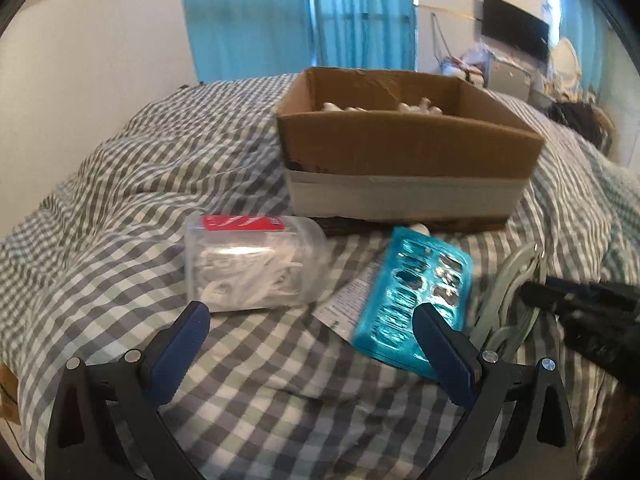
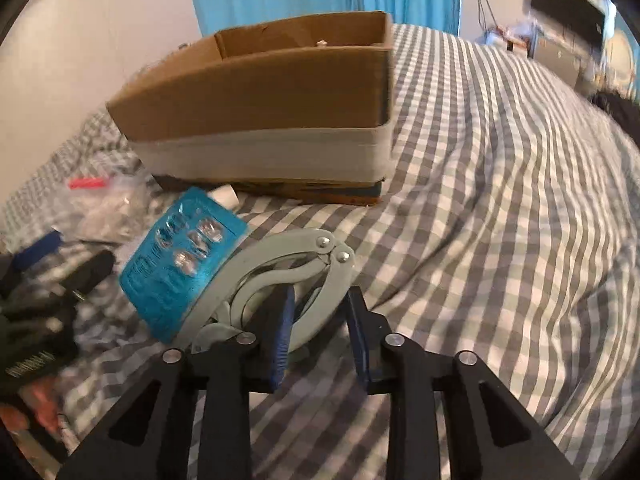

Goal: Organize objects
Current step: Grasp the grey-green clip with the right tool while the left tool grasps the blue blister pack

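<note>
Cardboard box (image 1: 404, 140) sits on checked bedspread (image 1: 120, 184).

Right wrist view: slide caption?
Right hand-held gripper open around gray tool beside blue packet, cardboard box behind.

Home bedroom: bed under grey-white checked cover (image 2: 500, 168), blue curtains (image 1: 296, 12) at window, wall-mounted TV (image 1: 514, 30), cluttered dresser (image 1: 508, 76) at far wall.

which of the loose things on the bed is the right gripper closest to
The pale grey hinged metal tool: the right gripper has its open fingers around its handles. The blue blister pack lies further left, the clear plastic container further still.
</note>
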Demonstrator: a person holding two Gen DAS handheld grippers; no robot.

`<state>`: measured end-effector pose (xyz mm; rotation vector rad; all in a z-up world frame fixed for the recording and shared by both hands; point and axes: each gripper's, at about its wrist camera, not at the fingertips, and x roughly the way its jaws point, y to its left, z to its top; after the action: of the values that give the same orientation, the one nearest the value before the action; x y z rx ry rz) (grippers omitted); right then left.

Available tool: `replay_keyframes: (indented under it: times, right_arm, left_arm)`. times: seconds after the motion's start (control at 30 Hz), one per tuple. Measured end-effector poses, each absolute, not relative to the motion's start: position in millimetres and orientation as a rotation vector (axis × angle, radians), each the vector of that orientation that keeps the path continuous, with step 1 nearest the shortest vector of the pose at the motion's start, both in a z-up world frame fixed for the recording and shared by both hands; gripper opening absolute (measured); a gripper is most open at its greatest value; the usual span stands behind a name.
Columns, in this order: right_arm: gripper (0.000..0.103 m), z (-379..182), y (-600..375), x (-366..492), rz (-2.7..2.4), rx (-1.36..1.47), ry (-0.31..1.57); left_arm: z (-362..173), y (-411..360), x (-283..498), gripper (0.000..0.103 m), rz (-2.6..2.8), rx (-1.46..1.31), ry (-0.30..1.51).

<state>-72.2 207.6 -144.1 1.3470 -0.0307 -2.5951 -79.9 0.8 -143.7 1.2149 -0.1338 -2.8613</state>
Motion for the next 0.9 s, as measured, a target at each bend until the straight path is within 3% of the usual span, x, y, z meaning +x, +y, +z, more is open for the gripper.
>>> replay_keyframes:
  times: [0.27,0.43,0.53,0.6,0.67,0.7,0.73,0.77,0.8,0.9]
  right_arm:
    - [0.016,-102.6,241.9,-48.1,-2.664,1.199,0.009]
    - [0.014,-94.0,272.8,-49.1,-2.672,1.253,0.003]
    - [0.018,-109.0,282.0,-60.6,-2.655,1.323,-0.063]
    - [0.019,-116.6,280.6,-65.7,-2.65,1.346,-0.08]
    - [0.026,-123.1,279.0,-70.1,-2.613,1.365,-0.144]
    - [0.04,-126.6,276.5,-72.4,-2.579,1.374,-0.175]
    - [0.06,-130.2,273.3,-73.5,-2.553,1.382,-0.194]
    - [0.069,-133.5,268.0,-74.3,-2.542,1.389,-0.202]
    - [0.073,-135.0,264.2,-74.2,-2.543,1.386,-0.204]
    - [0.073,-143.4,251.7,-77.7,-2.532,1.402,-0.21]
  left_arm:
    - [-152.7,44.4,-84.5,0.103,-2.916,1.317,-0.246]
    - [-165.2,68.4,-99.5,0.102,-2.944,1.371,-0.308]
    - [-174.9,71.9,-107.4,0.087,-2.932,1.408,-0.328]
    - [-176.7,69.0,-106.7,0.084,-2.944,1.402,-0.317]
    - [-174.2,65.1,-103.8,0.077,-2.971,1.403,-0.285]
    - [-172.8,63.5,-102.6,0.076,-2.981,1.408,-0.27]
    - [-171.4,61.6,-101.1,0.073,-2.992,1.417,-0.262]
    - [-170.2,60.3,-99.8,0.072,-2.999,1.42,-0.261]
    - [-169.0,59.6,-98.5,0.072,-3.004,1.426,-0.262]
    - [-164.6,53.9,-92.7,0.071,-3.009,1.431,-0.252]
